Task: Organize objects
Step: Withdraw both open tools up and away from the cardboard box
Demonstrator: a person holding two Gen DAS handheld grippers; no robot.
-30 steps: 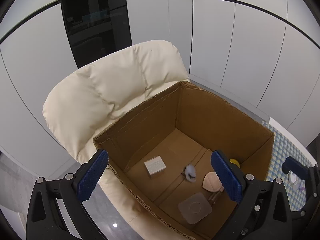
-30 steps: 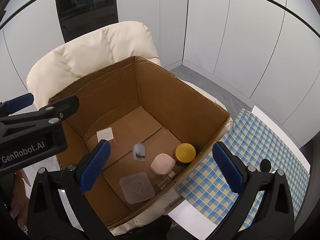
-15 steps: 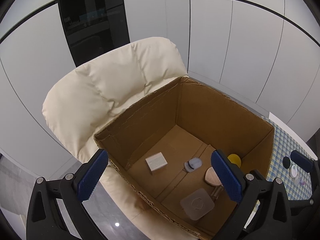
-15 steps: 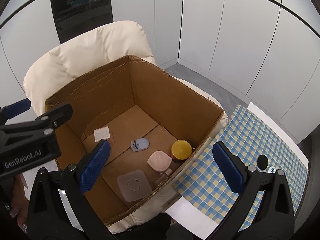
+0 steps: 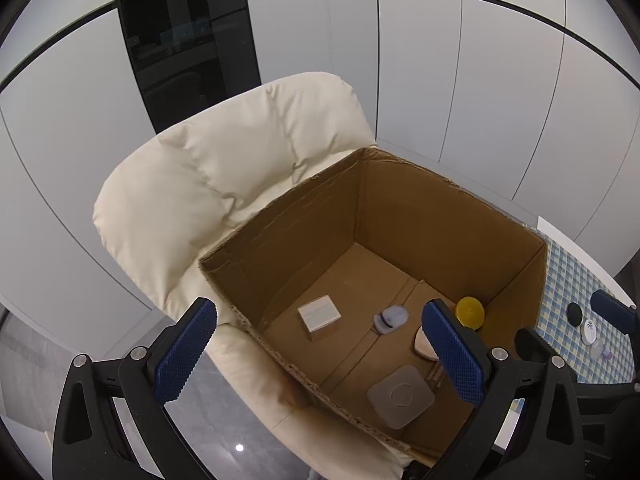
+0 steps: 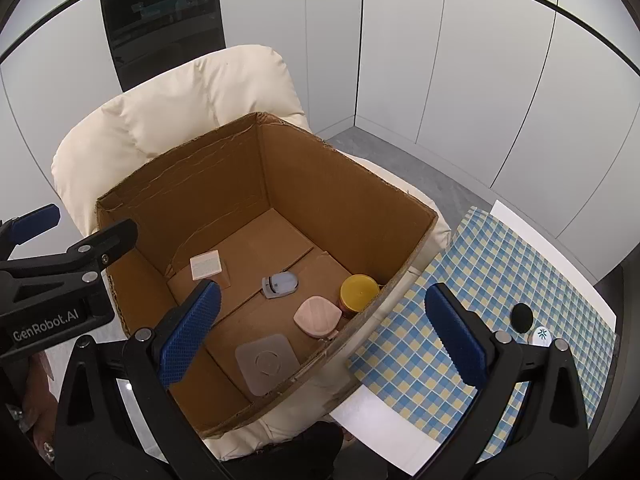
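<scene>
Hovered above cardboard box (image 6: 348, 184) w/ both grippers, left (image 5: 320, 352) & right (image 6: 320, 336), spread wide & empty; small black disc (image 6: 522, 317) lay outside box on checkered cloth (image 6: 460, 320), prob. light, rigid, slippery, best pinched across its edges.

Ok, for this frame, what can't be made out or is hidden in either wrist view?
- Pink case: left wrist view, mostly behind the left gripper finger.
- Clear item beneath the pink case: right wrist view, too indistinct to identify.
- White round lid on the checkered cloth: right wrist view, partly behind the right gripper.
- Small clear item: left wrist view, too small to tell.
- White square box: print unreadable.
</scene>
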